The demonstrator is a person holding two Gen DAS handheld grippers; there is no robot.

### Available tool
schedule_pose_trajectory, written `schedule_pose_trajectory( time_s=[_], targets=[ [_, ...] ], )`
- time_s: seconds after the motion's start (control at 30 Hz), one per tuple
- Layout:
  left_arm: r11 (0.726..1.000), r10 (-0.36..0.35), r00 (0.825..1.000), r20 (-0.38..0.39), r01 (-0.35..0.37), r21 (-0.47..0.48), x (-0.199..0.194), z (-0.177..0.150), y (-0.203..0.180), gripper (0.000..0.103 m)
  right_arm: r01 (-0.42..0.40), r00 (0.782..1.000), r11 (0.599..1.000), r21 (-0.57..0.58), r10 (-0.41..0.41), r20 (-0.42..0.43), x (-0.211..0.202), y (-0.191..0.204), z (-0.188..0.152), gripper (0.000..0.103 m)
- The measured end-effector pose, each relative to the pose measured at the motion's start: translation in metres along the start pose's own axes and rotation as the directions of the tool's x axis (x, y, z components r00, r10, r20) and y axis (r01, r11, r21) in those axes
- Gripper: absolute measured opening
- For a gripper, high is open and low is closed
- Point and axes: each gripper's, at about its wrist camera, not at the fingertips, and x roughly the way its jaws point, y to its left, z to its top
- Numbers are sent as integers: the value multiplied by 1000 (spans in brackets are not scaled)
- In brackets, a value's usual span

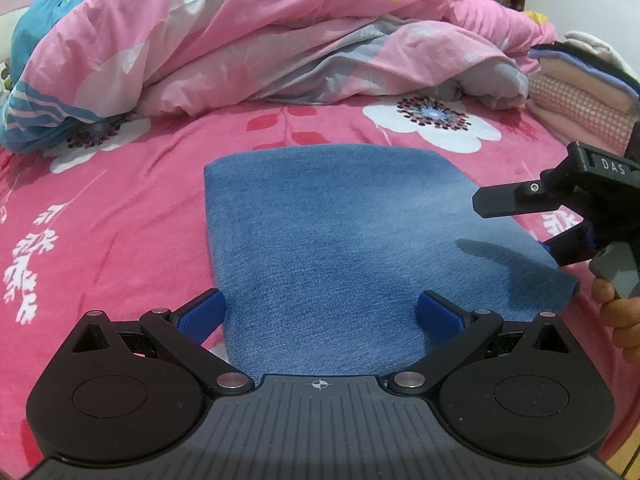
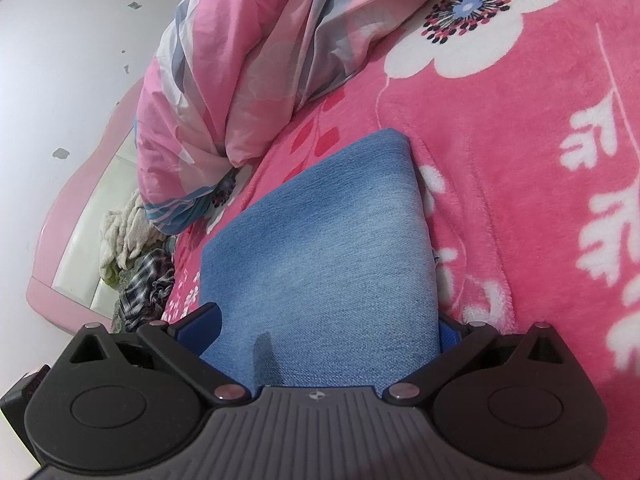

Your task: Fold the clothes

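At the far left of my left wrist view, a crumpled pink and blue quilt [image 1: 200,40] is heaped along the back of the bed [image 1: 100,208], whose pink fleece cover carries white flowers. My left tongs [image 1: 320,316] are released, the blue pads spread wide; the left pad [image 1: 200,316] sits just off the near left edge of the folded jeans [image 1: 340,240] and the right pad rests over the denim. The jeans lie flat in the middle of the bed, folded into a thick blue slab, wider toward me. To their right, my right tongs [image 1: 516,224] come in from the side, parted, one finger above the denim's right edge and the other low beside it. My hand [image 1: 616,312] grips the handle at the frame's edge. Behind it a stack of folded clothes [image 1: 580,92] sits on the bed.

In the right wrist view, a headboard [image 2: 60,240] and a loose pile of clothes [image 2: 136,264] sit at left, then the quilt [image 2: 240,80], then the jeans [image 2: 340,260] between my spread right tongs [image 2: 324,332]
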Motion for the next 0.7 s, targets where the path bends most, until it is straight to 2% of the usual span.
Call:
schedule_pose_trajectory(
  time_s=[0.37, 0.47, 0.7],
  targets=[
    [992, -41, 999, 10, 42, -120, 2, -7, 11, 103, -14, 1000, 999, -36, 15, 22, -2, 1, -6, 103],
    [977, -86, 996, -17, 81, -198, 7, -9, 21, 103, -15, 999, 999, -45, 16, 30, -3, 1, -7, 103],
    [949, -167, 986, -3, 160, -273, 10, -15, 34, 103, -15, 999, 998, -56, 18, 45, -5, 1, -10, 103]
  ],
)
